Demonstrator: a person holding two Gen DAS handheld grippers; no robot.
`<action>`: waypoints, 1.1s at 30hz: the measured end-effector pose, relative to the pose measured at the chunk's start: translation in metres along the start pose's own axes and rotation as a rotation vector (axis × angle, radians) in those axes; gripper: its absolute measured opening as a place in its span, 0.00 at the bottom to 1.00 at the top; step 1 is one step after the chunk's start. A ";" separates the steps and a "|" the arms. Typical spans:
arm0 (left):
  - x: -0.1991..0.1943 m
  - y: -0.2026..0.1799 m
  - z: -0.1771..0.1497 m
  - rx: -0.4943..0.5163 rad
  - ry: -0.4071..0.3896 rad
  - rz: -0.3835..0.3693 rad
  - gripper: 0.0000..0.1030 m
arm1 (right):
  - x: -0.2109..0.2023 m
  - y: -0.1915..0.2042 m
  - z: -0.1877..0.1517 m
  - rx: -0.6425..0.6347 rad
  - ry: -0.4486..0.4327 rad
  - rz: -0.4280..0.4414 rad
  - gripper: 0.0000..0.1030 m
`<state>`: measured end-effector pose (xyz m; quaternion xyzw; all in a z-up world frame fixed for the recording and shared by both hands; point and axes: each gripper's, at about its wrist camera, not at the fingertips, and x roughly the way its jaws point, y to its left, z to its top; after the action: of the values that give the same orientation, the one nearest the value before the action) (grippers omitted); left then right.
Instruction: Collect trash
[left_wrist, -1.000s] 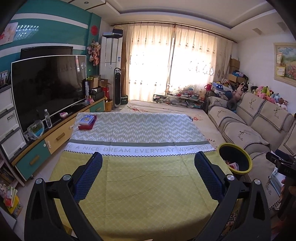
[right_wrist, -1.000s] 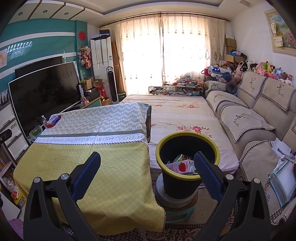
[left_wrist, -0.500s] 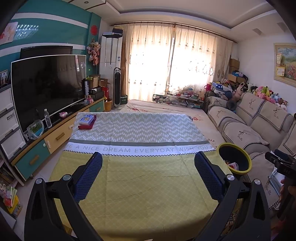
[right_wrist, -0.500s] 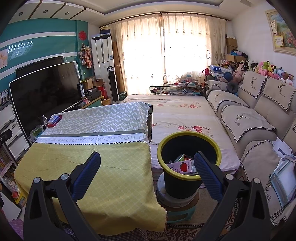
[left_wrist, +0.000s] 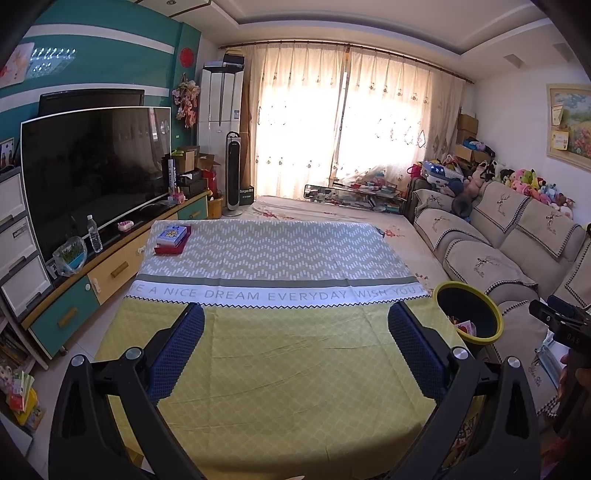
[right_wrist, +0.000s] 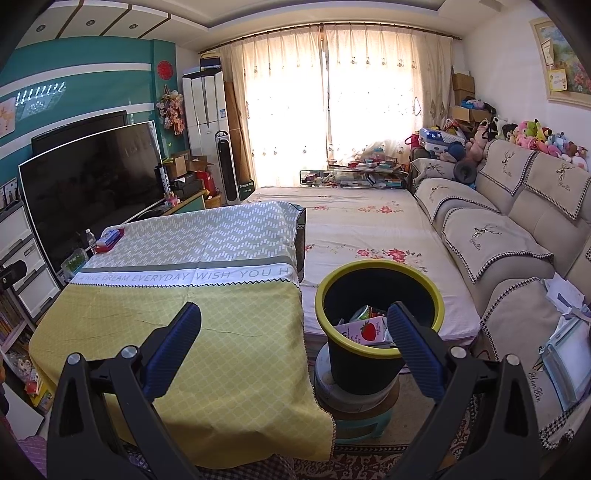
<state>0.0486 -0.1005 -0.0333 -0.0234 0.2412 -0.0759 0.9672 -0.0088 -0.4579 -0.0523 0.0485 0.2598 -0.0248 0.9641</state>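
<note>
Your left gripper (left_wrist: 295, 345) and right gripper (right_wrist: 293, 341) both hung over the yellow-clothed table (left_wrist: 295, 369), jaws wide apart and empty. The strawberry milk carton (right_wrist: 364, 329) sat inside the black yellow-rimmed bin (right_wrist: 380, 295) beside the table.

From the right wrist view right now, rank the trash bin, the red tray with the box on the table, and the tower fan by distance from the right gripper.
1. Trash bin: just ahead of the open right gripper, by its right finger, beside the table.
2. Red tray: far left corner of the table.
3. Tower fan: against the back wall, left of the curtains.
</note>
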 end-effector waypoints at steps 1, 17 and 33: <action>0.000 0.000 0.000 0.000 0.000 0.002 0.95 | 0.000 0.000 0.000 0.000 -0.001 0.000 0.93; 0.003 -0.001 -0.002 0.000 0.008 0.003 0.95 | 0.005 0.003 0.000 -0.004 0.008 0.015 0.93; 0.007 0.000 -0.005 -0.006 0.014 -0.010 0.95 | 0.008 0.005 0.000 -0.004 0.012 0.027 0.93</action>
<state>0.0522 -0.1011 -0.0409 -0.0270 0.2479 -0.0801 0.9651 -0.0021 -0.4532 -0.0561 0.0501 0.2649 -0.0112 0.9629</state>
